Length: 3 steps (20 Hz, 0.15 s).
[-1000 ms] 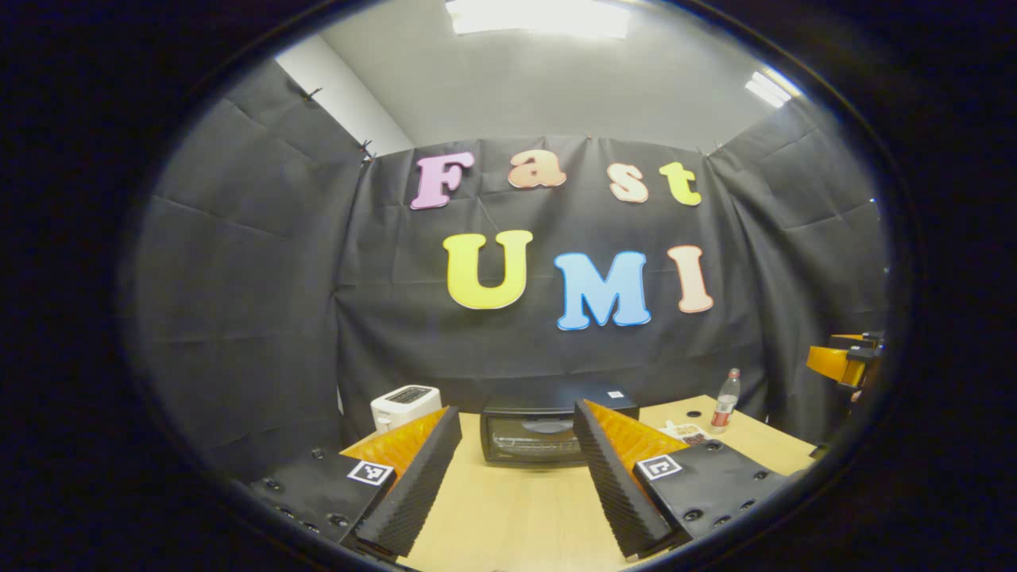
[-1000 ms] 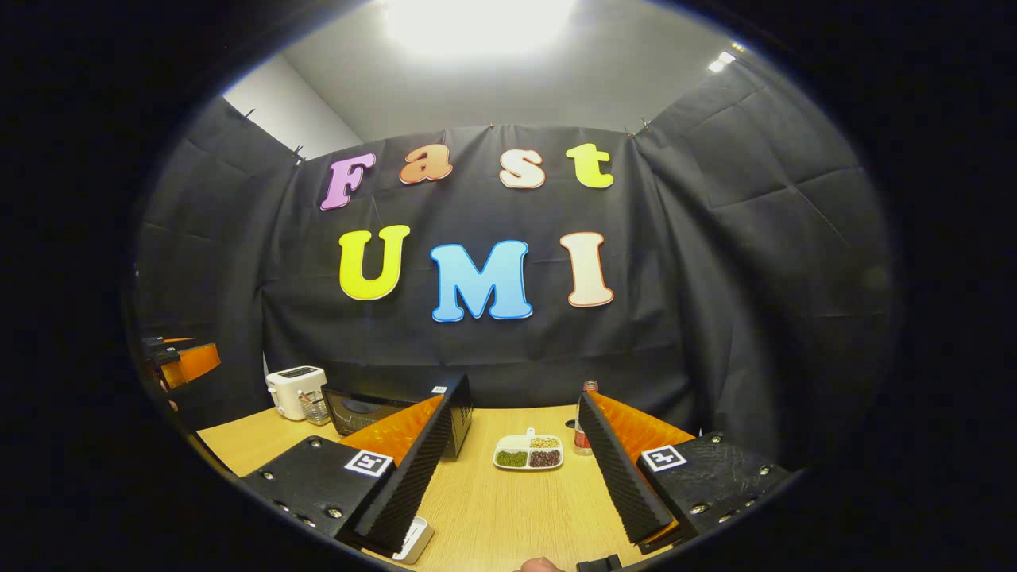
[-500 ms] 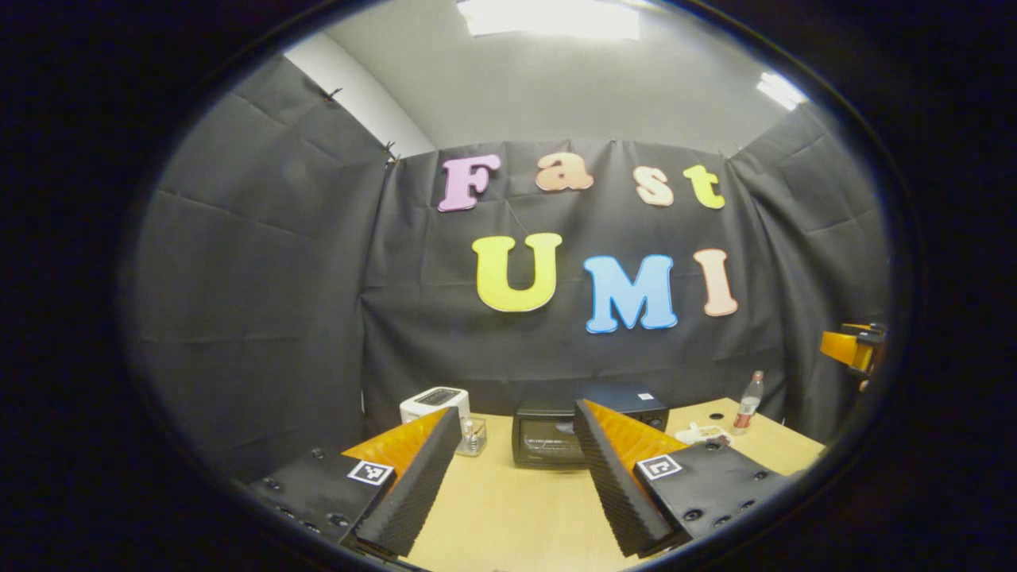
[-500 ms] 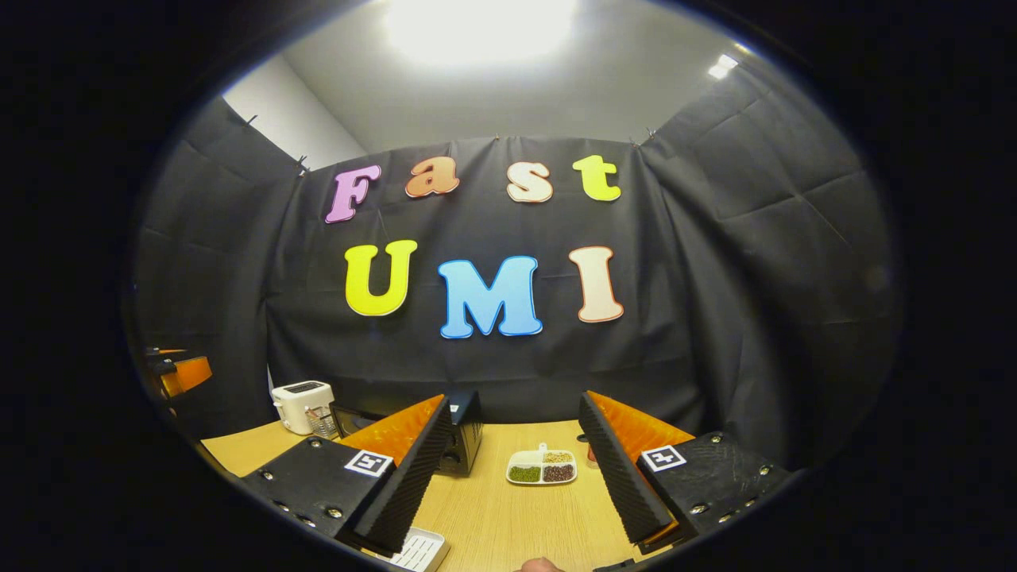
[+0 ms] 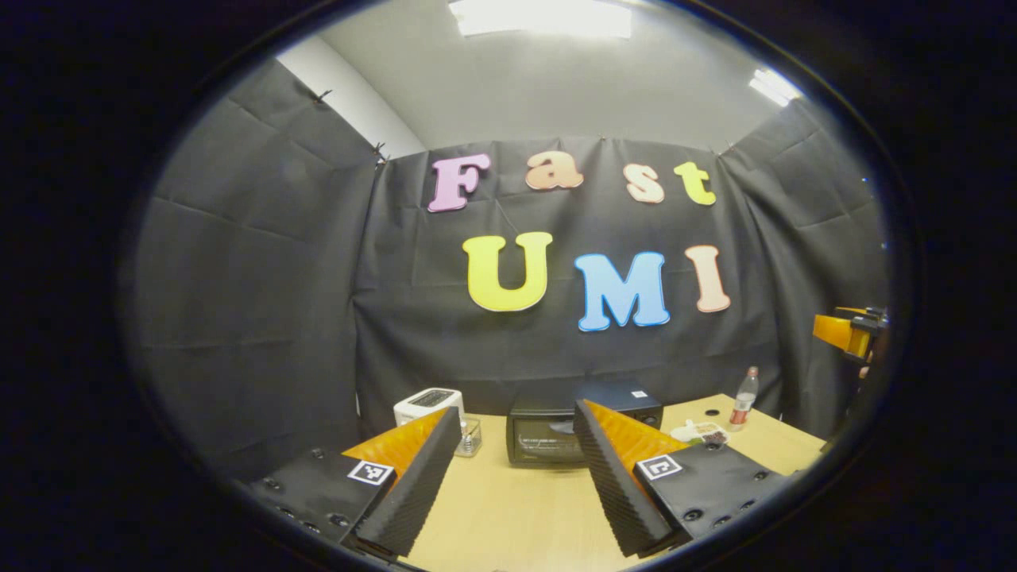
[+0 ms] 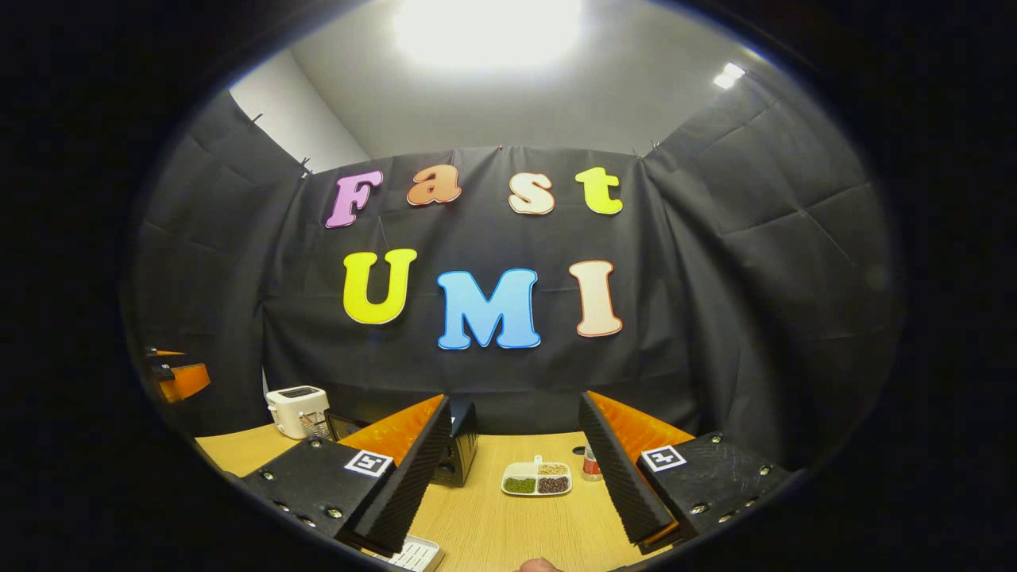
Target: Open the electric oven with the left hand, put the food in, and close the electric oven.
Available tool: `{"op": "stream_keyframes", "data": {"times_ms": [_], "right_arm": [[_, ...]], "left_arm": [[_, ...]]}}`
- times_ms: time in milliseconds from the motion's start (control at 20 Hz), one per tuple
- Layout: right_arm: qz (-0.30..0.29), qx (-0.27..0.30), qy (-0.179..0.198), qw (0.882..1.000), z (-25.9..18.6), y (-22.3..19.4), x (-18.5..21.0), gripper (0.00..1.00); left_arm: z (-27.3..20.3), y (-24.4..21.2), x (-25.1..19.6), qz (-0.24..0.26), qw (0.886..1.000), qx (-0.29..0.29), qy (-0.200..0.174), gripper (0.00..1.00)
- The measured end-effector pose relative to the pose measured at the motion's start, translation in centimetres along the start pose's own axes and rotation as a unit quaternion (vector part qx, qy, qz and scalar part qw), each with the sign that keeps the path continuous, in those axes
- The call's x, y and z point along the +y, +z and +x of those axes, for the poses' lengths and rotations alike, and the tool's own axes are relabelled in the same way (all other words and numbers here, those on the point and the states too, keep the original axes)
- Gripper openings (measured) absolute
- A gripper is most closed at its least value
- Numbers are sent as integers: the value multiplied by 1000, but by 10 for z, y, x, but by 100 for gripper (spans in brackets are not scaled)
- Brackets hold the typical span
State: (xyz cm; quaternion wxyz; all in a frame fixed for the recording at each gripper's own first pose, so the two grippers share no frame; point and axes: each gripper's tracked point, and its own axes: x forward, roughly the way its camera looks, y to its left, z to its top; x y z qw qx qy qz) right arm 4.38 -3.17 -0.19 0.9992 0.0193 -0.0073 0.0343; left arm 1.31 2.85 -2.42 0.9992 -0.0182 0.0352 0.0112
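Grippers left (image 5: 516,477) and right (image 6: 516,473) both released, oven (image 5: 548,437) label too small to read.

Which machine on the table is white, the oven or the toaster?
The toaster is white, with slots on top. The electric oven beside it is black, with a glass door.

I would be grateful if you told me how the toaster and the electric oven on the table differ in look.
The toaster is white with a slot on top; the electric oven is black with a glass door in front. The toaster looks smaller, the oven wider and boxier. The toaster stands left of the oven. Both rest on the wooden table by the wall.
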Motion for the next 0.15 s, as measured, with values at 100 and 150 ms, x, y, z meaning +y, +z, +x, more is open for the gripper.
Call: {"op": "stream_keyframes", "data": {"times_ms": [100, 150], "right_arm": [[0, -2, -1, 1000, -1, 2, 0, 98], [-2, -2, -1, 1000, 0, 2, 0, 98]], "left_arm": [[1, 3, -1, 0, 1000, -4, 0, 100], [0, 4, 0, -1, 1000, -5, 0, 100]]}}
